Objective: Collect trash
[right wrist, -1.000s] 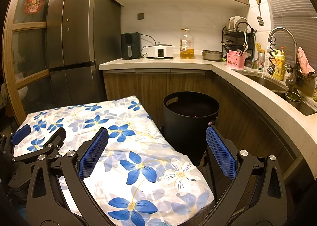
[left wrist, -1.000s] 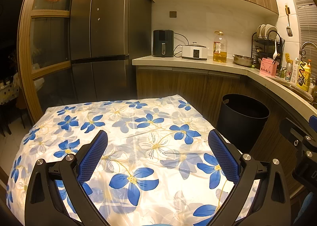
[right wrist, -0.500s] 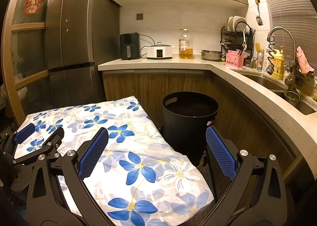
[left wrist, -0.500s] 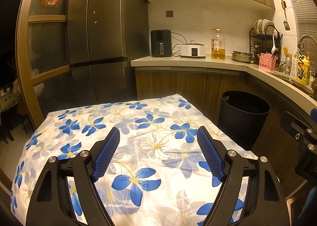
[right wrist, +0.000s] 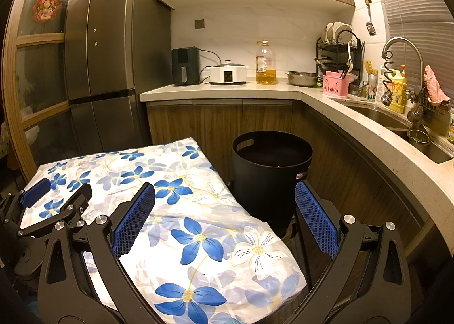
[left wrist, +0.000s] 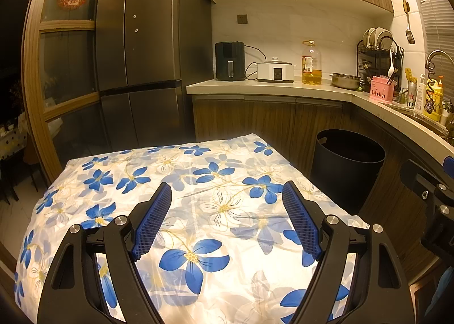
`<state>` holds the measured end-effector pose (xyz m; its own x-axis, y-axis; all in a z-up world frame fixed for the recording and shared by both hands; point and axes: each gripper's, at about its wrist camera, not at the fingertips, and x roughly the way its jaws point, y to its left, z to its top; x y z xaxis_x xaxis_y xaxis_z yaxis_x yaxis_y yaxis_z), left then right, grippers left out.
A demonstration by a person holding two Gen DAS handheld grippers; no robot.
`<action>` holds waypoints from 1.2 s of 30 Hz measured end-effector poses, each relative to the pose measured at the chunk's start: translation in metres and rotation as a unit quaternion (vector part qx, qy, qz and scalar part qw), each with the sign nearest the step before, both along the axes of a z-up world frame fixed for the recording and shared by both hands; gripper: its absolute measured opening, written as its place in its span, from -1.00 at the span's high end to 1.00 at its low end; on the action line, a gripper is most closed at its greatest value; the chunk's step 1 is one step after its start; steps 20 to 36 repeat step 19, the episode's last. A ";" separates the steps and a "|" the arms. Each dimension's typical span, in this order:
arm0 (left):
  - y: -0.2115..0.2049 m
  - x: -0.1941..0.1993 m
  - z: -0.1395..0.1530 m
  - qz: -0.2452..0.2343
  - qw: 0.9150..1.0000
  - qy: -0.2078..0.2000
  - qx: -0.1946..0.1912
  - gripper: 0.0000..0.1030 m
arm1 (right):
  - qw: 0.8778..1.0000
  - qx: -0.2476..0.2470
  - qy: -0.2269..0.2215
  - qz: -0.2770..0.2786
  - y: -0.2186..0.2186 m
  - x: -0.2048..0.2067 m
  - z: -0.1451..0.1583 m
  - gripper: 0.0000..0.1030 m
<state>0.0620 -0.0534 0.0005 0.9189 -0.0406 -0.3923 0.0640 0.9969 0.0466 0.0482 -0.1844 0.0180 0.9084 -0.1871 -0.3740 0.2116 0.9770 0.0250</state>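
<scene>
Two changes show against the views from a second ago, both on the left: the left gripper [left wrist: 226,184] has drawn its blue pads a little closer together, and its camera's view has shifted slightly, so the table fills the frame somewhat differently. The jaws are nonetheless released, standing well apart with nothing but the flowered cloth [left wrist: 198,170] behind the gap. The right gripper [right wrist: 224,184] looks just as it did, spread wide and empty, hanging over the table's near right corner. For the task this narrowing reads as a small adjustment and not a grasp, since no pad touches anything; my judgement is that the collecting is either finished or not under way here, because no scrap, wrapper or other piece of trash is visible anywhere on the cloth, from its far edge to its near edge. What the task does have in sight is the trash bin [right wrist: 269,179], a round black tub with a cut-out handle slot near its rim. It stands upright on the floor just beside the table's right edge, near the far right corner, between the table and the wooden cabinet fronts [right wrist: 198,125]. Its mouth is uncovered, and the inside is too dark to tell whether anything lies in it.
</scene>
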 end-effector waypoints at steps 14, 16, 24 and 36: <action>0.001 -0.002 0.001 0.008 1.000 -0.008 0.006 -0.87 | 1.000 0.002 -0.003 -0.003 0.002 -0.001 0.000 -0.90; 0.002 -0.002 0.001 0.006 1.000 -0.006 0.003 -0.87 | 1.000 0.003 -0.003 -0.004 0.003 -0.001 0.000 -0.90; 0.003 -0.003 0.001 0.004 1.000 -0.002 -0.006 -0.87 | 1.000 0.004 -0.004 -0.005 0.004 -0.001 0.001 -0.90; 0.003 -0.003 0.001 0.004 1.000 -0.002 -0.006 -0.87 | 1.000 0.004 -0.004 -0.005 0.004 -0.001 0.001 -0.90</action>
